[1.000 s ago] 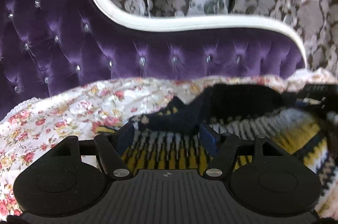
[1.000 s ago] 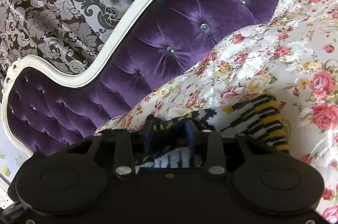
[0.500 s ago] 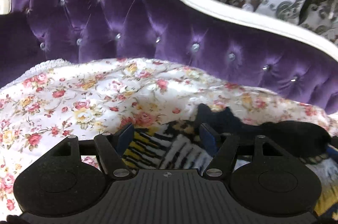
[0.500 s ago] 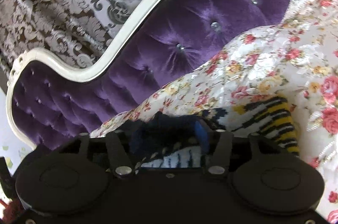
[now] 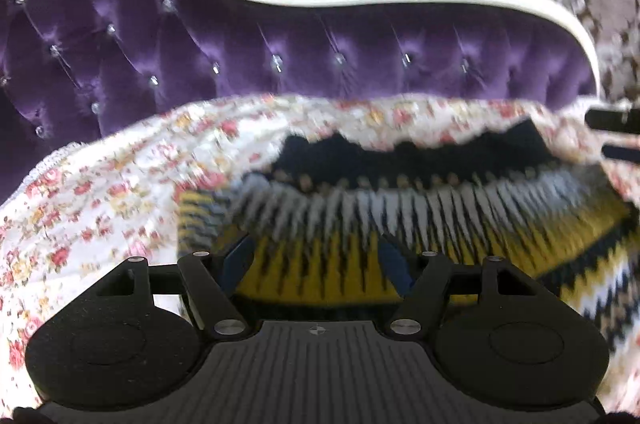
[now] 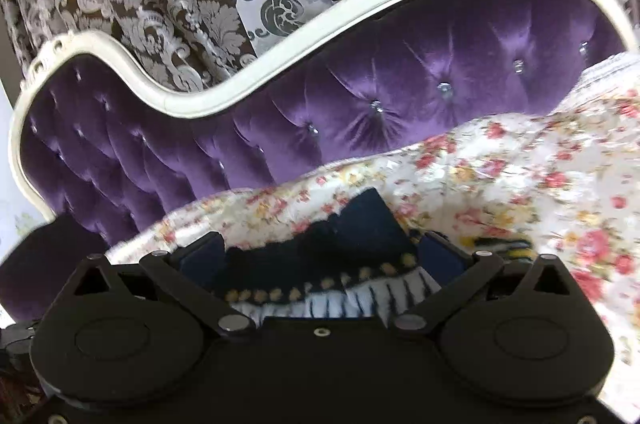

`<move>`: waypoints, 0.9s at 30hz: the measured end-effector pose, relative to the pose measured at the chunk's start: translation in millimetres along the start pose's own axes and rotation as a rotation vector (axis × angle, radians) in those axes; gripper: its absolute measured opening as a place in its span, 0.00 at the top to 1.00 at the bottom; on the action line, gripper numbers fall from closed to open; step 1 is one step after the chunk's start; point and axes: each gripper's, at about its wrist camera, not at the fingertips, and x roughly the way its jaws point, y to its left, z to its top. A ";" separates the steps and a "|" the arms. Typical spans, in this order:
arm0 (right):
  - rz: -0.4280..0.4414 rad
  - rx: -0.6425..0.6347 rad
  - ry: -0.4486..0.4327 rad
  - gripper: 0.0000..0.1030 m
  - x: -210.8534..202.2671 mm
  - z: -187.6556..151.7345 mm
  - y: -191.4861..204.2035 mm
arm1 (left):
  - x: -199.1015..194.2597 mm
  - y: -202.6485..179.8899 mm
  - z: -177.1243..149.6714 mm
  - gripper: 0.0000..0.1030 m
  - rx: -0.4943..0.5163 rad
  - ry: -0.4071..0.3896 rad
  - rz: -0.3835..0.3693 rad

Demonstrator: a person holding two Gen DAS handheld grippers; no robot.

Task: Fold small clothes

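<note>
Since 1 second back our right gripper (image 6: 320, 256) has lifted, jaws opening off the knitted garment (image 5: 400, 220) — it lies crosswise on the floral cover (image 5: 100, 192), yellow hem loose between our half-open left gripper (image 5: 316, 260).

Left tool (image 5: 316, 260): tilted downward, jaws partly apart and steady, knit (image 5: 320, 276) between the pads; grip unclear through blur.
Right tool (image 6: 322, 256): tilted downward, jaws opening wide, knit (image 6: 320, 264) lying loose between them.
</note>
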 end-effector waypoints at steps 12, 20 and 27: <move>-0.141 -0.244 0.122 0.00 -25.2 -38.4 34.0 | -10.9 -5.3 -29.1 0.33 0.039 0.090 0.015; -0.262 -0.441 0.216 0.01 -12.9 -71.4 29.8 | -13.5 -6.1 -35.5 0.32 0.026 0.076 0.023; -0.272 -0.410 0.246 0.01 -22.1 -68.1 27.2 | -12.7 -7.0 -37.1 0.30 0.009 0.069 0.038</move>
